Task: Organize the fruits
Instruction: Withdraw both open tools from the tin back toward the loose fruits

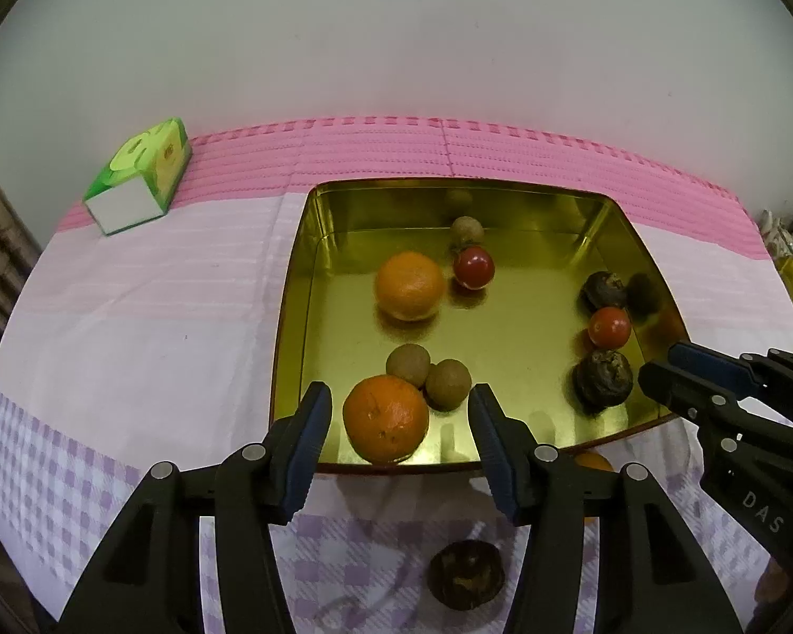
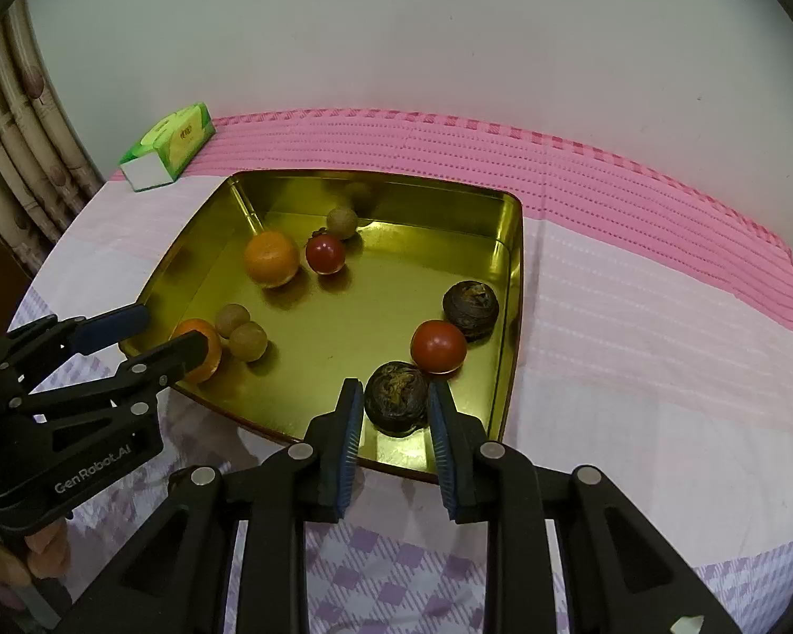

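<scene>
My left gripper (image 1: 396, 433) stands spread around the near orange tangerine (image 1: 385, 419), pads clear of it. My right gripper (image 2: 394, 422) pinches a dark wrinkled round fruit (image 2: 396, 396). Both sit inside the shiny gold metal tray (image 2: 439, 201), red tomatoes (image 2: 439, 346) beyond.

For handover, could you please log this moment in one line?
left tongs: open, astride near orange | right tongs: shut, tips at dark fruit | both in gold tray
</scene>
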Motion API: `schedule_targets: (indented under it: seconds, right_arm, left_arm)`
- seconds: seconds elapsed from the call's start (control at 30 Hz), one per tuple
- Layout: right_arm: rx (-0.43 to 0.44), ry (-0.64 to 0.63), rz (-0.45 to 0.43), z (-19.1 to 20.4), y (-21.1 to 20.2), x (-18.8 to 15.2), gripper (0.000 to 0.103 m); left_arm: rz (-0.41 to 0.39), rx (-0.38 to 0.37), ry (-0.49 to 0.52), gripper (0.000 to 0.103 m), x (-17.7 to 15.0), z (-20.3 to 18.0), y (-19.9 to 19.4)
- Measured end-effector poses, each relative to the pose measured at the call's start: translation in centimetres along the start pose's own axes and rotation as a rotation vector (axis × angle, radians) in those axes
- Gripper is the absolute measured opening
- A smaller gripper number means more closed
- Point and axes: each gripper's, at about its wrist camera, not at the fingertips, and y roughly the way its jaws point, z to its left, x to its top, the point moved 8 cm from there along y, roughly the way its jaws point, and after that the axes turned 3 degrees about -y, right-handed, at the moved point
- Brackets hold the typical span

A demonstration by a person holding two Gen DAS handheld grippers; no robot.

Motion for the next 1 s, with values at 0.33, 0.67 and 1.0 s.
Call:
schedule_targets:
  seconds: [0.33, 0.67, 1.0]
  right_arm:
    - [0.004, 0.008, -0.008, -0.1, -0.9, -0.7, 0.024]
    - [0.021, 0.007, -0.021, 0.8, -2.8, -2.9, 0.024]
    - [0.025, 0.018, 0.000, 1.1, -3.2, -5.9, 0.024]
  left_arm:
    - [-0.003, 0.001, -0.012, 0.055, -0.9, -0.1, -1.4]
    - [-0.014, -0.009, -0.015, 0.055, -3.1, -0.6, -3.5]
    - [0.021, 0.026, -0.065, 0.055, -6.4, 1.1, -4.1]
